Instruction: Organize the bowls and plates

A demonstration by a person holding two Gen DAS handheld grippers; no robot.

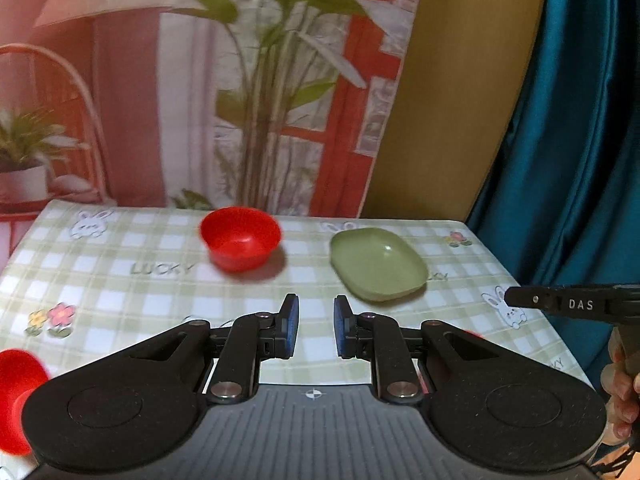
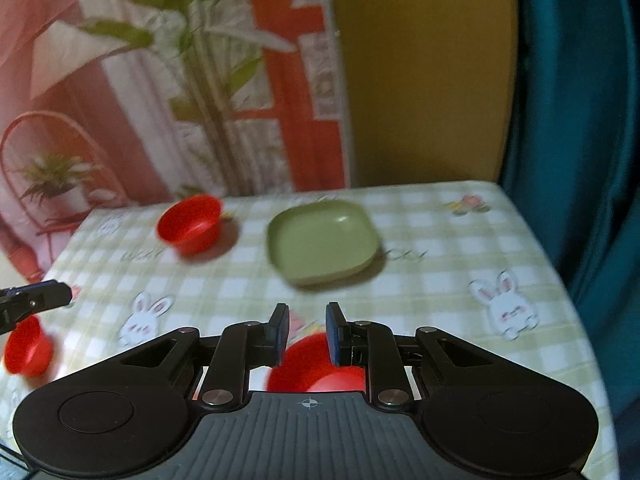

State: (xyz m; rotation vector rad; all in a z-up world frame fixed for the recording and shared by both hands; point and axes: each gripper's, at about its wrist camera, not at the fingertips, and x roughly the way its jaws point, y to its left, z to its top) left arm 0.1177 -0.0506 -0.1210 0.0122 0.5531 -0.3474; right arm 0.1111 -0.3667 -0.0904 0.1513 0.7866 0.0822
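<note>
Green plate (image 1: 378, 264) lies on the checked tablecloth (image 1: 120, 280), at one o'clock from my left gripper (image 1: 316, 328) and twelve o'clock from my right gripper (image 2: 307, 332). A red bowl (image 1: 240, 242) stands apart from it at eleven o'clock. Another red bowl (image 2: 316, 368) sits below my right fingers; a third (image 2: 28, 346) at nine o'clock. Both tools: fingers slightly parted, pinching nothing

Three round red plastic bowls (image 2: 189, 224) (image 2: 28, 346) (image 2: 316, 364) ring one square pale-green plastic plate (image 2: 322, 240); two to its left, one nearer.
</note>
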